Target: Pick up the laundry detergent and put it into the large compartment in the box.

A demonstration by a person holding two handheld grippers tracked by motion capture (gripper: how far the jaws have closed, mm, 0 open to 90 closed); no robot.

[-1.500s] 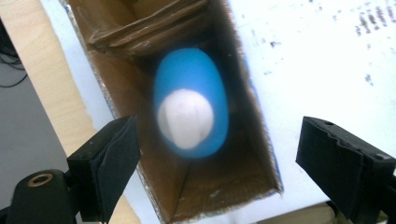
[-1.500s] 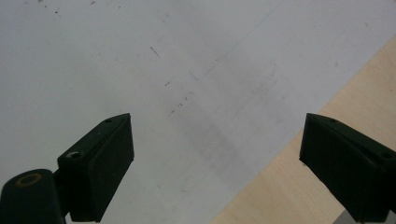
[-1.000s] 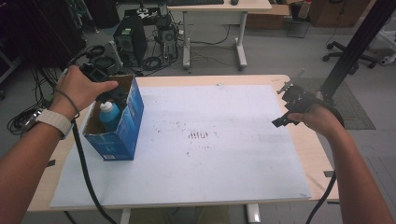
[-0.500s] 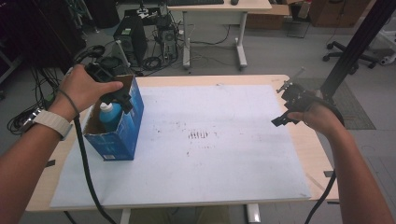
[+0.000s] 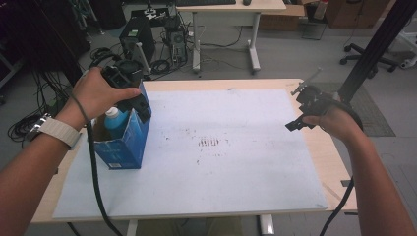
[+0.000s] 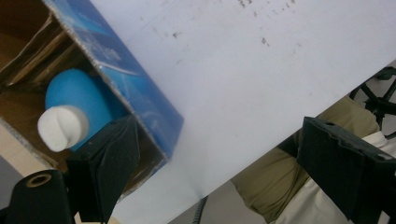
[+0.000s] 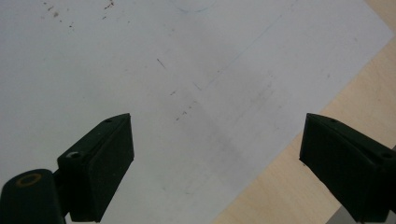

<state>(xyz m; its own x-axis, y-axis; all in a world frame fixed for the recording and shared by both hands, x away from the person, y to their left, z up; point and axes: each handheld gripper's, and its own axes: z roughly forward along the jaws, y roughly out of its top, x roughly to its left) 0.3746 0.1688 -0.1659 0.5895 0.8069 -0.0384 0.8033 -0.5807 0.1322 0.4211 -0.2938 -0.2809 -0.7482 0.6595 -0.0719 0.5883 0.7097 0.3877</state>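
An open blue cardboard box stands at the left of the white sheet. Inside it stands a blue bottle with a white cap. My left gripper hovers over the box's far right corner, open, with nothing between its jaws. In the left gripper view the box wall and the bottle lie below, beside the left jaw. My right gripper hangs open above the sheet's right edge. In the right gripper view bare sheet and the wooden table edge show between the jaws.
The wooden table carries the stained white sheet. Behind it on the floor are a computer tower, coiled cables and a second desk. A black post rises at the right. The person's legs show below the near edge.
My left hand has carried its gripper to the right and a little up, from the box's left side to over its far right corner. The right hand has stayed put.
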